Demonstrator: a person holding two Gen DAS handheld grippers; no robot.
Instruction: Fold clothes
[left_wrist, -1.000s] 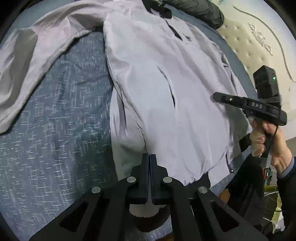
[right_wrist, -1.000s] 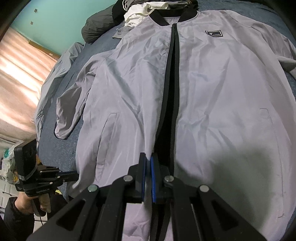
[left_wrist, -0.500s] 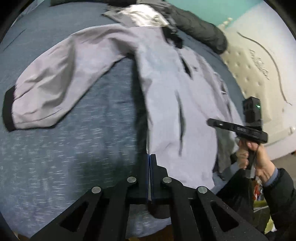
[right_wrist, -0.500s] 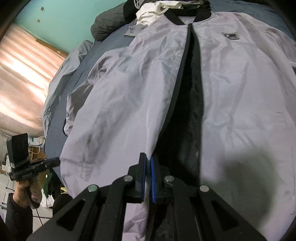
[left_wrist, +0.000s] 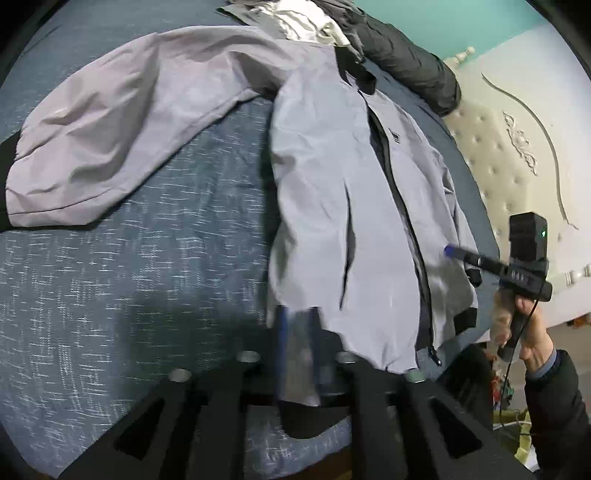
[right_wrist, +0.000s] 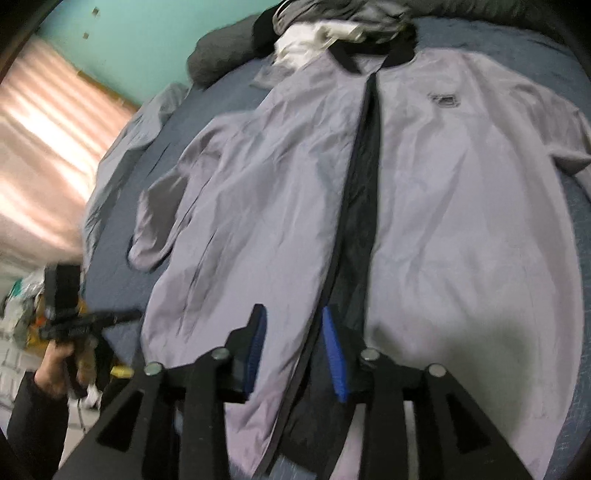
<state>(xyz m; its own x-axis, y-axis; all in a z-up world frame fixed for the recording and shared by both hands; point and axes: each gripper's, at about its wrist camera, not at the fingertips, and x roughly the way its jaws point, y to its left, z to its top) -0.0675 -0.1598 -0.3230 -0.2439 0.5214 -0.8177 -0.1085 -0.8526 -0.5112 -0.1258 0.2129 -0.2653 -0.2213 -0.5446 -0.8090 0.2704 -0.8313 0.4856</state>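
One jacket (right_wrist: 461, 229), two open claws (right_wrist: 293, 350) (left_wrist: 299, 354).

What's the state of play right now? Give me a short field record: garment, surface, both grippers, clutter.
garment: grey zip jacket, front up, zip partly open, black collar at the far end
sleeve: one sleeve spread out to the side on the bedspread
surface: blue bedspread
left gripper: open, blurred, at the jacket hem
right gripper: open, fingers either side of the zip edge near the hem
clutter: pile of dark and white clothes beyond the collar
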